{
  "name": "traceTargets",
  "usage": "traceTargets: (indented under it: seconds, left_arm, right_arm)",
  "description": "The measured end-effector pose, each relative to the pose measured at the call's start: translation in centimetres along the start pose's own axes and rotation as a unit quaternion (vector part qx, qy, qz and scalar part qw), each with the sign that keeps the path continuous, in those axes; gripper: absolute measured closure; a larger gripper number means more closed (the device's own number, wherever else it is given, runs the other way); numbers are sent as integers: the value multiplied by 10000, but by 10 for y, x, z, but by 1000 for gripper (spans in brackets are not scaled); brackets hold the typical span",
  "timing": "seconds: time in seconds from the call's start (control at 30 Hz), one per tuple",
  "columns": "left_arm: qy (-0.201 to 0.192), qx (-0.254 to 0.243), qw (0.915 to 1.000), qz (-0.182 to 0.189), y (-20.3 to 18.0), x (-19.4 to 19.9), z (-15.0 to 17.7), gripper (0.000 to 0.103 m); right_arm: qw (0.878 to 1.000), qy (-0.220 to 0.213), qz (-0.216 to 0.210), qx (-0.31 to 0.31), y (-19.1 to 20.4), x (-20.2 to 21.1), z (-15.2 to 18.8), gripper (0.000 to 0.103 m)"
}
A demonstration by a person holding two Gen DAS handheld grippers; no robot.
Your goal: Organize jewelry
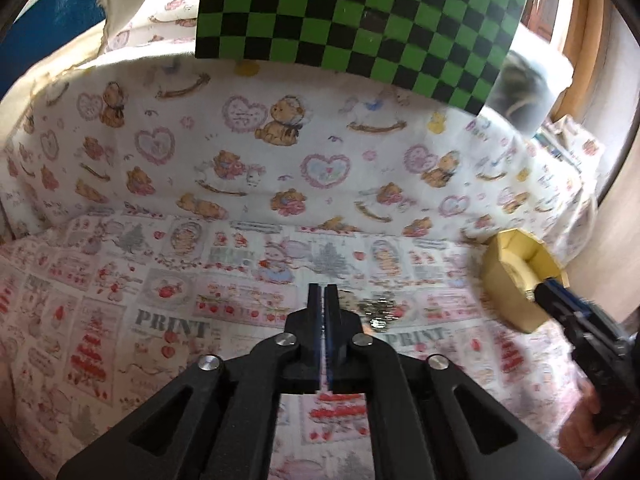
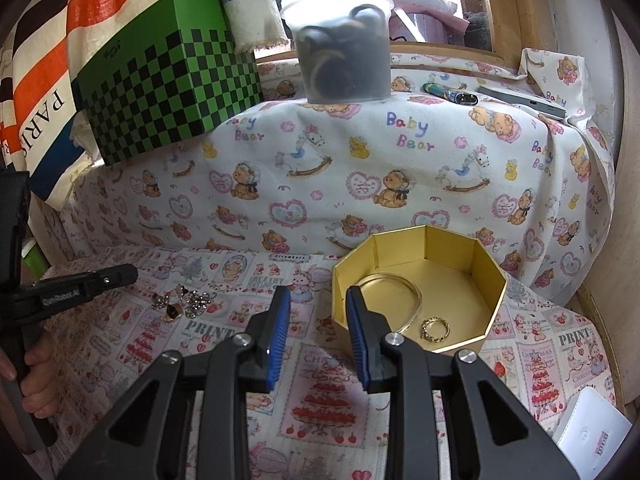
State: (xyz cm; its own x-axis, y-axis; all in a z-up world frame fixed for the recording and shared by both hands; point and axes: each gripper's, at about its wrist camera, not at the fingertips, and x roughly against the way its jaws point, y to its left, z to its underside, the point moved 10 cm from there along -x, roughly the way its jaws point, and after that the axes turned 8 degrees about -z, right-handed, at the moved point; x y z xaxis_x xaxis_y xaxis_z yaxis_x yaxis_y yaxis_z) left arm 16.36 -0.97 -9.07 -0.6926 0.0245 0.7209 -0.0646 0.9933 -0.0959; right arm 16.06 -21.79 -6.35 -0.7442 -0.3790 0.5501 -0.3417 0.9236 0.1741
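A gold octagonal box sits open on the printed cloth; inside lie a gold bangle and a small gold ring. My right gripper is open and empty, its right finger touching the box's near-left wall. A small pile of loose jewelry lies to the left. My left gripper is shut with nothing visible between its fingers, just left of the blurred jewelry pile. The box shows at the right of the left wrist view.
A green checkered box and a clear plastic tub stand on the raised bear-print ledge behind. A pen and a grey flat device lie on the ledge's right. A white object sits at the near right.
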Motion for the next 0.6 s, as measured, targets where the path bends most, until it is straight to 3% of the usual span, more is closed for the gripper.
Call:
traceTargets:
  seconds: [0.03, 0.2, 0.4, 0.6]
  left_arm:
    - [38, -56, 10000, -35, -1, -5, 2, 92]
    - [349, -65, 9993, 77, -5, -25, 12, 91]
    - [314, -216, 9992, 69, -13, -25, 15, 83]
    - [367, -336, 9987, -132, -17, -33, 22, 84]
  right_arm:
    - [10000, 3, -3, 4, 0, 0, 0, 77]
    - [10000, -4, -7, -25, -1, 0, -1, 75]
    - [10000, -4, -7, -28, -1, 0, -1, 75]
    - [10000, -3, 4, -43, -2, 0, -1, 75]
